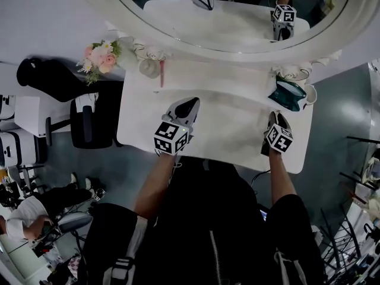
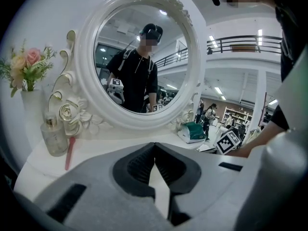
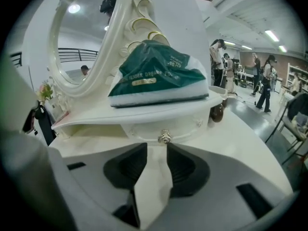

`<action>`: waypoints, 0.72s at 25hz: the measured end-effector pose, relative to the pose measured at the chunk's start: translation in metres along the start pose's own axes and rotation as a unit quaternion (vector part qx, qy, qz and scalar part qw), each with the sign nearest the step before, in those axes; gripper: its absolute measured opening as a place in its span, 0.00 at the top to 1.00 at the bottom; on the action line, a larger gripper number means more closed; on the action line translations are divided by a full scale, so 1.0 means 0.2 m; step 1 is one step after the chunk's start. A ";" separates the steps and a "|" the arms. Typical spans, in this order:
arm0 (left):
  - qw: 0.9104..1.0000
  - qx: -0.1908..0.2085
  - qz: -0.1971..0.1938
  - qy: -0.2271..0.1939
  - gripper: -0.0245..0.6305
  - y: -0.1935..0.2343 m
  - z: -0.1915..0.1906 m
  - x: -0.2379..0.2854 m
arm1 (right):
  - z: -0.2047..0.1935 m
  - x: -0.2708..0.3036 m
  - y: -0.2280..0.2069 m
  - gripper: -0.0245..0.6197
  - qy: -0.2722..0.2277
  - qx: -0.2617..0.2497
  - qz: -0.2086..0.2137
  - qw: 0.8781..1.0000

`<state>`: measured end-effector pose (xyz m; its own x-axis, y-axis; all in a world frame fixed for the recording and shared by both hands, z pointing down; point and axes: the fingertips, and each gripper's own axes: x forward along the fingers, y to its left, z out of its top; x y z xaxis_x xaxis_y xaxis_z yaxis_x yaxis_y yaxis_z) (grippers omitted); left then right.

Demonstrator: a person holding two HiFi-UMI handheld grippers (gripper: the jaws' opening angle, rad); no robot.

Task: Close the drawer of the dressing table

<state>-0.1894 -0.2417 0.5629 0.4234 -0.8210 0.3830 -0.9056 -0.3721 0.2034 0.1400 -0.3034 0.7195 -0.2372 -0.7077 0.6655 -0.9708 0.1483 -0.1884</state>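
Note:
The white dressing table [image 1: 231, 123] stands under a round mirror [image 1: 237, 16]. In the right gripper view its small drawer front [image 3: 144, 130] with a metal knob [image 3: 164, 137] sits under the little shelf that carries a green tissue pack [image 3: 156, 76]. I cannot tell whether the front is flush. My right gripper [image 3: 154, 149] is open, its tips just short of the knob and nothing between the pads. It shows at the table's right end in the head view [image 1: 275, 117]. My left gripper [image 1: 191, 104] hovers over the middle of the tabletop, shut and empty [image 2: 154, 145].
A vase of pink flowers [image 1: 98, 57], a glass bottle [image 2: 53, 136] and a pink stick [image 2: 70, 152] stand at the table's back left. A black chair [image 1: 89, 120] is left of the table. People stand and sit in the hall around.

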 end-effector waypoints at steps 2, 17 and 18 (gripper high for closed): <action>1.000 0.004 -0.004 -0.003 0.96 0.00 0.02 -0.02 | -0.01 -0.04 0.03 0.78 0.000 -0.008 0.000 1.000; 0.997 0.042 -0.013 -0.055 0.96 0.11 0.25 -0.22 | 0.28 -0.33 0.71 0.96 -0.102 -0.140 0.074 0.982; 0.997 0.044 -0.013 -0.058 0.96 0.11 0.26 -0.23 | 0.33 -0.36 0.77 0.96 -0.116 -0.147 0.083 0.979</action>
<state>-0.2302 -0.2338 0.5027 0.4459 -0.8534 0.2699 -0.8951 -0.4263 0.1308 0.0108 -0.2757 0.5943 -0.4109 -0.7904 0.4543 -0.8960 0.4422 -0.0410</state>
